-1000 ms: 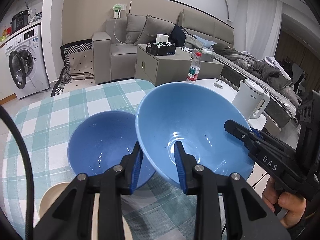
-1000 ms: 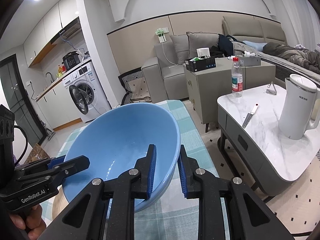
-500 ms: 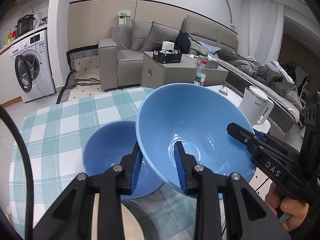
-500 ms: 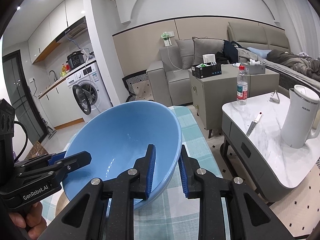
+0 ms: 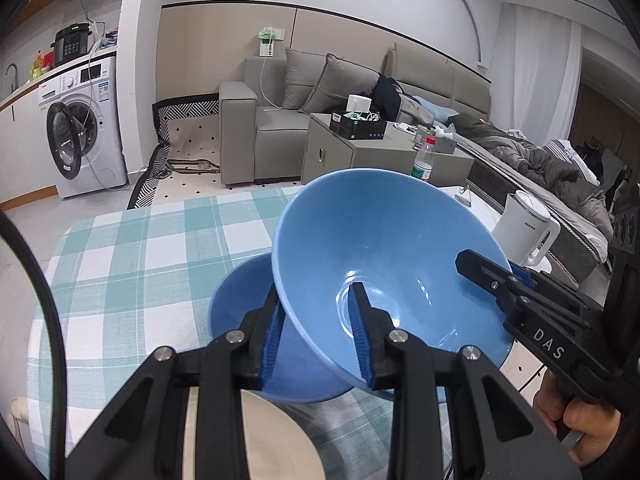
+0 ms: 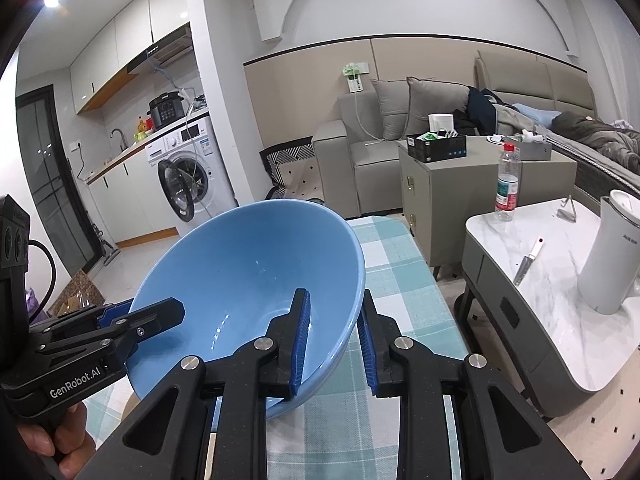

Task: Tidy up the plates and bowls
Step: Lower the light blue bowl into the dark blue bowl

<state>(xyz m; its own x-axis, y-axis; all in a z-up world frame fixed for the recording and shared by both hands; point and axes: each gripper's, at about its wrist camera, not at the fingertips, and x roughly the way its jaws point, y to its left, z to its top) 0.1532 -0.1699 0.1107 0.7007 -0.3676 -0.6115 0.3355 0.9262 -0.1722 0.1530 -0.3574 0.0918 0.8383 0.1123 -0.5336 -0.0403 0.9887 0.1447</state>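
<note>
The large glossy blue bowl (image 5: 384, 264), conical with a smooth glazed interior, is held tilted in the air above the desk (image 5: 132, 248), which is covered with a teal-and-white checked cloth. The left tool (image 5: 316, 336) is nearly closed, its ribbed blue pads pinching the near rim; the right tool (image 6: 332, 340) grips the opposite rim likewise. A second blue bowl (image 5: 240, 304) sits on the cloth beneath, beside a matte beige plate (image 5: 276, 440).
</note>
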